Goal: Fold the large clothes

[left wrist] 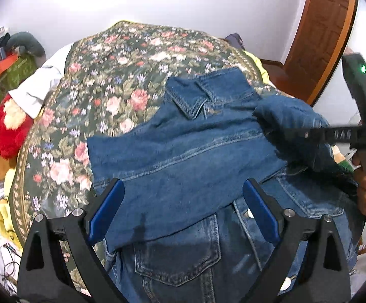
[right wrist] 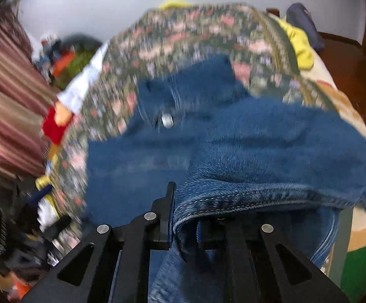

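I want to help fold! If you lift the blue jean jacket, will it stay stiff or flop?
Probably floppy: the denim jacket already drapes and sags where the right gripper pinches its hem. Likely heavyish too, given thick seams and metal buttons.

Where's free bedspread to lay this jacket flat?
Free: floral bedspread beyond the collar toward the wall, and left of the denim jacket up to the white cloth. Crowded: right edge, with yellow cloth and right gripper clamping the jacket's hem.

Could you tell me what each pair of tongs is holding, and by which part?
Right tongs pinch the denim jacket by a stitched edge; left tongs hold nothing.
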`<state>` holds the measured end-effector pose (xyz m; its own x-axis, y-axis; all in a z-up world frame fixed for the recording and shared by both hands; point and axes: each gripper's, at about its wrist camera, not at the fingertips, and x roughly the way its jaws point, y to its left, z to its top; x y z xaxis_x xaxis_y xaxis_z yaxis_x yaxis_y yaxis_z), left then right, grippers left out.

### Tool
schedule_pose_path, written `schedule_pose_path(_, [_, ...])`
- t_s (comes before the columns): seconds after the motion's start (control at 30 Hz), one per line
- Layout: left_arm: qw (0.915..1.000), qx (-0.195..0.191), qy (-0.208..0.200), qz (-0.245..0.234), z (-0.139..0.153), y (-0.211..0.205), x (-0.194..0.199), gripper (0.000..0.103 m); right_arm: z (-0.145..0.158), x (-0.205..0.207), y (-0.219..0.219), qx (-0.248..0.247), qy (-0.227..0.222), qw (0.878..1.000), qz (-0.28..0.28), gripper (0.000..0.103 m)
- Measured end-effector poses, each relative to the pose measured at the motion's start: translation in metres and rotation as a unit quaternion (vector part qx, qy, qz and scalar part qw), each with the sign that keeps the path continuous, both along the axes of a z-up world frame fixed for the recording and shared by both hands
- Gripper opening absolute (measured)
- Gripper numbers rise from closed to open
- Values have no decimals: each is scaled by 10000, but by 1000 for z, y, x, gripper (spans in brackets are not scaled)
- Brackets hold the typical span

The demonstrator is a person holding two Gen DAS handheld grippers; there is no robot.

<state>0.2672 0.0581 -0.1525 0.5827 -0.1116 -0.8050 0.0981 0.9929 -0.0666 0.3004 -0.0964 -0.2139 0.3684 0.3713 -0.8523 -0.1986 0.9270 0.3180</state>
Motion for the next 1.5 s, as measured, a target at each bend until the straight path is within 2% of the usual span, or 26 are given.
schedule_pose_path(0.1, [9999,-63,78,-1,-6,-1,-2,96,-22,-3,-4,-65,415,9990,152,10])
schedule_pose_path(0.37, [9998,-58,96,-182,-2,-23,4,96,-23,-19,-4,-285,121,9979,575,10])
schedule_pose_path(0.53, [9995,-84,56,-307,5,-39,8,96,-11,-30,-11,-476,46,9958,778,10])
schedule_pose_path(0.77, [9983,20,76,-571,6,-66,11,96,4,-55,-44,-132,236,9962,826,10])
schedule_pose_path(0.93, [9957,-159,43,-911,18,-96,23,96,30,-81,-74,-529,-304,9968,514,10])
schedule_pose_path(1.07, [9924,-65,-85,-1223,30,-129,34,96,48,-94,-116,-935,-710,9930,-121,10])
schedule_pose_path(1.17, [9883,190,-122,-1508,31,-162,47,96,50,-97,-142,-1161,-777,9892,-454,10])
schedule_pose_path(1.23, [9837,388,-66,-1754,26,-187,54,96,44,-95,-161,-1034,-651,9904,-651,10])
schedule_pose_path(1.33, [9715,591,232,-2283,8,-219,68,96,34,-90,-174,-856,-425,9922,-796,10])
schedule_pose_path(1.37, [9660,793,343,-2435,-1,-233,74,96,30,-89,-177,-824,-399,9925,-814,10])
schedule_pose_path(1.5, [9534,1421,373,-2636,-20,-265,90,96,17,-86,-185,-587,-298,9940,-868,10])
